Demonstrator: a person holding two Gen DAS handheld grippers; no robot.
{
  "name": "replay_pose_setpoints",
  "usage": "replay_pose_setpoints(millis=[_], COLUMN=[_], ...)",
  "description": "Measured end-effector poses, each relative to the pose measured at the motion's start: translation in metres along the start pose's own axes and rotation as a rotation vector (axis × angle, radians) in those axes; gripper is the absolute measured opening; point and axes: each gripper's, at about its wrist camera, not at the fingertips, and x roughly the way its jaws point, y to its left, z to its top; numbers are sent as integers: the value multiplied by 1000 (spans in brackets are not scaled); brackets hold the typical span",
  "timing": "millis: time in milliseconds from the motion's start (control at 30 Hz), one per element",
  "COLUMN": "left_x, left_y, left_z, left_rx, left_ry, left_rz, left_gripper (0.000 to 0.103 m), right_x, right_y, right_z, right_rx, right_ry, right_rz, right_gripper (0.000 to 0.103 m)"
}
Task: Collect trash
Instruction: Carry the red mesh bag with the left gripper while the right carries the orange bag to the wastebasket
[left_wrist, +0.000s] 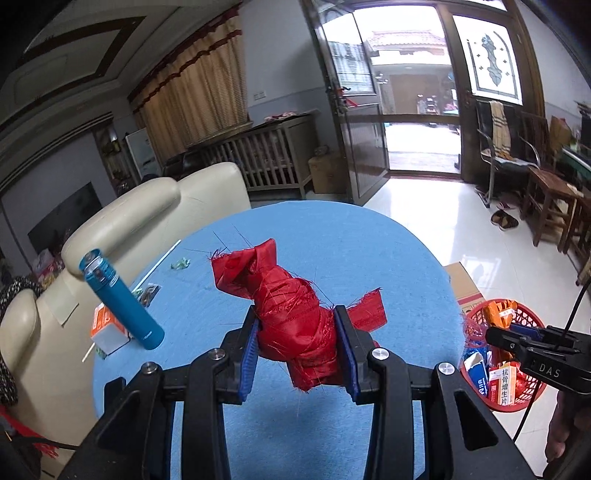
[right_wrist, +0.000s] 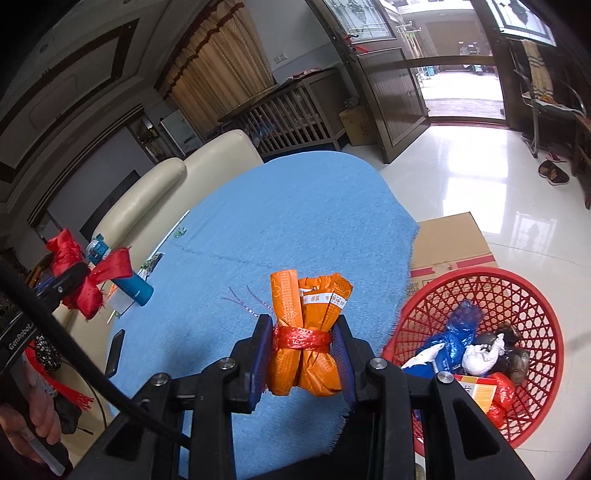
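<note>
— Left wrist view: what did the left tongs (left_wrist: 300, 345) pinch?
— Red cloth (left_wrist: 291, 306), above the bench (left_wrist: 369, 251).
— And the right tongs (right_wrist: 303, 354)?
— Pinching an orange bundle (right_wrist: 308, 332) beside the red basket (right_wrist: 517, 295).

Your left wrist view looks forward along its tongs (left_wrist: 301, 343), close above the blue bench (left_wrist: 369, 251), facing the open door (left_wrist: 413, 99). Your right wrist view sits further right, aimed likewise. Both share the bench, the sofa (right_wrist: 207, 166), the red basket (right_wrist: 532, 295) and the door.
</note>
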Motion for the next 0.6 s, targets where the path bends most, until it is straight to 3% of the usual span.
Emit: replay_pose_setpoints(millis=[600], left_x=[-2], left_y=[-53], left_z=[10], left_rx=[99], left_ry=[9], left_rz=[-44], left_gripper=[40], right_x=[-17], right_y=[-36], right_z=[-1], right_rx=[72], right_ry=[-31], right_rz=[-2], right_gripper=[35])
